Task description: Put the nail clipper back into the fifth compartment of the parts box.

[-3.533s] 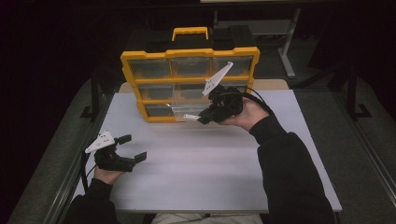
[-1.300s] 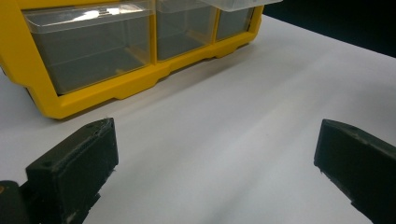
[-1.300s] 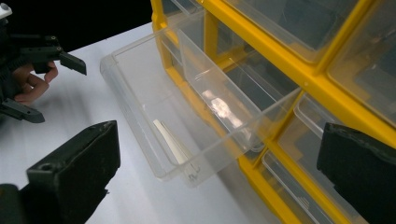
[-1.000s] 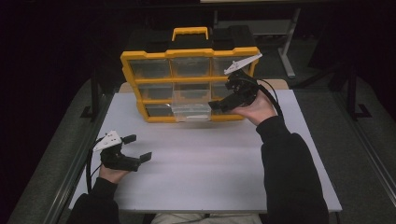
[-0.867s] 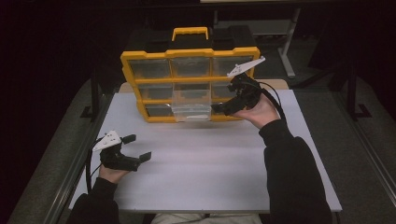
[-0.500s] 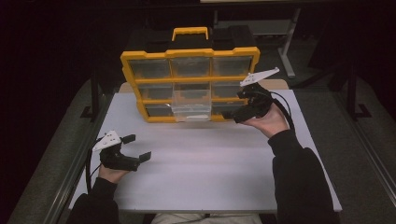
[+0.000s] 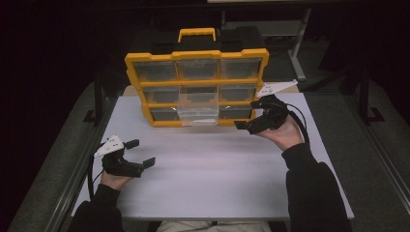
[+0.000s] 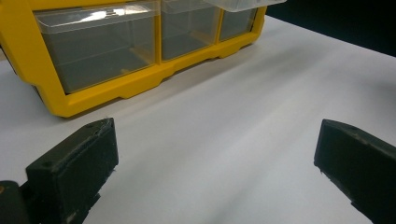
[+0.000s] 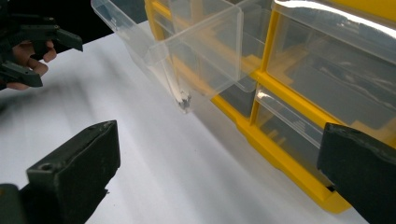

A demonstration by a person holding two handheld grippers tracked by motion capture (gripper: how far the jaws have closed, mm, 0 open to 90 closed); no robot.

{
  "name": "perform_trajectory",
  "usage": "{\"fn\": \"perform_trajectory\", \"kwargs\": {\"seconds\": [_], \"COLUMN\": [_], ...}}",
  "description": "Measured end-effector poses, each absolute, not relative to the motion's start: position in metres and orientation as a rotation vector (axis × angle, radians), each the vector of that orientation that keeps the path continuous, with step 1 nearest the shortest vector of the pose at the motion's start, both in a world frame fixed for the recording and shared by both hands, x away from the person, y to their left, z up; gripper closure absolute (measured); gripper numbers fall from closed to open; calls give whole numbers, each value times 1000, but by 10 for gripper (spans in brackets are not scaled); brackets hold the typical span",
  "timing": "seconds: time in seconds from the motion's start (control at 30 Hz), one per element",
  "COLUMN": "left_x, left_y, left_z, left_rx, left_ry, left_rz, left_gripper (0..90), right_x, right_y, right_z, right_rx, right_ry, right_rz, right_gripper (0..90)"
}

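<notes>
At the far edge of the white counter (image 7: 208,169) stands a yellow organiser (image 7: 196,87) with three rows of clear drawers and a handle on top. One clear drawer (image 7: 198,112) in its middle column is pulled out toward the near side, overhanging the counter. The right gripper (image 7: 254,121), held in the person's right hand (image 7: 285,135), sits just beside the organiser's lower right corner, its fingers spread apart and holding nothing. The left gripper (image 7: 140,153) rests well apart from the organiser, near the counter's left edge, fingers likewise spread and empty. A broad bare stretch of counter lies between the two grippers and in front of the organiser.

The right gripper view looks along the organiser's front, showing the pulled-out drawer (image 9: 173,51) from the side and a small dark speck at its lower corner, too small to identify. The left gripper (image 9: 32,44) appears at that view's upper left. The left gripper view shows the organiser's bottom row (image 8: 135,42), with the open drawer cut off at the top edge. Drawer contents cannot be made out through the glare.
</notes>
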State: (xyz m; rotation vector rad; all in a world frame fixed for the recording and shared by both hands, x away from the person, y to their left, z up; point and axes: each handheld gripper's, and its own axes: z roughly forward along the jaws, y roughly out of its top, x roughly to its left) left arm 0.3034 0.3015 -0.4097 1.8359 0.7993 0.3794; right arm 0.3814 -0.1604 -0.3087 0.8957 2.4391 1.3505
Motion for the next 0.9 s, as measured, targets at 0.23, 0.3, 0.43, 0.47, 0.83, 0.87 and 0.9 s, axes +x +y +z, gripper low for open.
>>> {"fn": "perform_trajectory", "kwargs": {"seconds": [0.23,0.3,0.43,0.47,0.83,0.87,0.9], "left_x": [303,303,303,303,303,303,303], "left_y": [301,301,301,301,301,301,301], "left_z": [-410,-410,-410,-410,-411,-411,-410], "left_rx": [1841,1842,1842,1843,1844,1844,1843], "left_ry": [800,800,801,802,802,802,802], "left_rz": [373,373,374,373,371,371,373], "left_gripper": [0,0,0,0,0,0,0], "right_x": [376,374,369,369,360,359,359], "right_y": [-174,-178,-187,-187,-202,-202,-202], "right_z": [-316,-320,-330,-330,-347,-348,-348], "right_rx": [930,942,961,961,1016,1012,1012], "right_ry": [2420,2418,2419,2419,2382,2383,2383], "right_rz": [1371,1373,1368,1368,1444,1448,1448], "right_gripper": [0,0,0,0,0,0,0]}}
